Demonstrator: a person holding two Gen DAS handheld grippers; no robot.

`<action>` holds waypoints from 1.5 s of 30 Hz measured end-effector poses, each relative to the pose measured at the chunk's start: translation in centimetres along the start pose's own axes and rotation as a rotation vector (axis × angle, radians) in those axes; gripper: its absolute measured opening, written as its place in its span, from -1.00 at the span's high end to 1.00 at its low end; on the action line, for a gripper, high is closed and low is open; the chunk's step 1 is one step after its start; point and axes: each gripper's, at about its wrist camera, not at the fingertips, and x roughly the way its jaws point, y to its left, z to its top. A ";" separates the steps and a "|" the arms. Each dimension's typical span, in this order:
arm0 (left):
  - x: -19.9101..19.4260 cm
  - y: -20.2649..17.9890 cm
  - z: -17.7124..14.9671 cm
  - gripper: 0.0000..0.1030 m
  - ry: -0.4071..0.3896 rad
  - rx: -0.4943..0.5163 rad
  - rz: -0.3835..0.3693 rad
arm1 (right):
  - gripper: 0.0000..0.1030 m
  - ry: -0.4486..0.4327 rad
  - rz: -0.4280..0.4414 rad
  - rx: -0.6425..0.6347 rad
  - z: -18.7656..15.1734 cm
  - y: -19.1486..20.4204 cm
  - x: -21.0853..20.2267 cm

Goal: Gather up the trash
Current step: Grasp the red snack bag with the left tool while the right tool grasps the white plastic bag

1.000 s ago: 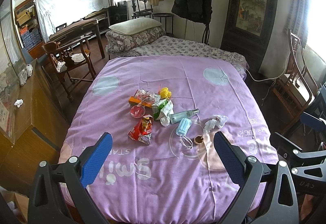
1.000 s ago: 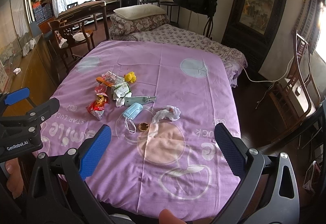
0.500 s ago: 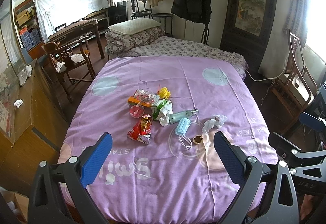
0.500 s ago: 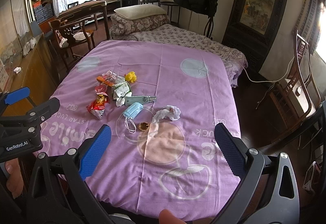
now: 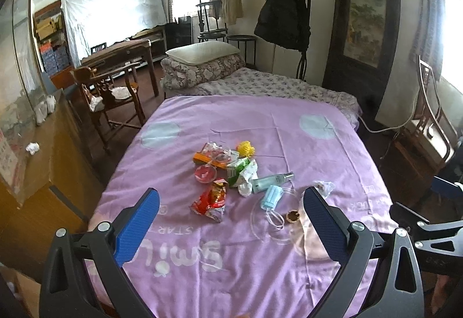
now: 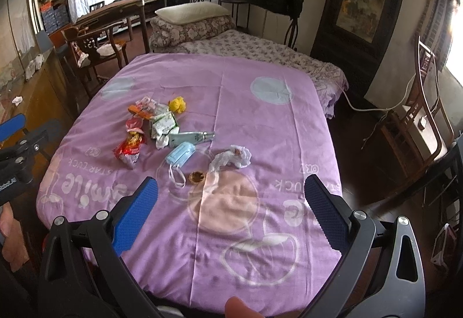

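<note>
A: What is seen largest?

B: A purple bedspread point(image 5: 289, 144) is spread over the whole surface, printed with pale circles and white lettering. Beyond it, at twelve o'clock, a cream pillow point(image 5: 202, 53) is laid on folded floral bedding, and a dark coat point(image 5: 285, 17) is hung behind.

A: How are the tools held?

B: The left gripper point(image 5: 231, 226) is held above the near edge of the spread with its jaws released and spread wide; nothing is gripped between the blue pads point(image 5: 136, 226). The right gripper point(image 6: 231, 212) is likewise parted wide and empty, over the near half of the spread.

A: And where is the trash found?

B: It is scattered near the middle of the spread, well apart from both tools. In the right wrist view a crumpled white tissue point(image 6: 231, 157) is seen at twelve o'clock from the gripper. A blue face mask point(image 6: 181, 156) is laid at eleven o'clock, just beside a pale green bottle point(image 6: 189, 138). A red snack wrapper point(image 6: 130, 148) is placed at ten o'clock. Green-and-white packets point(image 6: 163, 122) and an orange wrapper point(image 6: 139, 112) are clustered behind it, with a yellow crumpled lump point(image 6: 177, 104) farthest back. A small brown cup-shaped scrap point(image 6: 196, 176) is set nearest, between mask and tissue.
</note>
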 end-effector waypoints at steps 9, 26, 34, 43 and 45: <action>4.1 1.7 -1.2 -0.90 0.038 -0.028 0.054 | -0.88 -0.008 -0.036 -0.011 -0.7 -0.3 3.5; 21.7 5.8 -5.6 -0.89 0.363 -0.079 0.087 | -0.88 0.174 0.019 0.056 -2.9 -1.7 16.0; 28.4 6.1 -5.1 -0.89 0.402 -0.006 0.140 | -0.88 0.258 0.019 0.000 -4.1 -0.3 21.1; 31.6 5.8 -6.4 -0.71 0.462 -0.005 0.093 | -0.88 0.322 0.025 0.060 -4.7 -1.2 24.0; 32.4 6.1 -7.2 -0.66 0.499 -0.028 0.074 | -0.88 0.331 0.033 0.091 -4.5 -1.8 24.6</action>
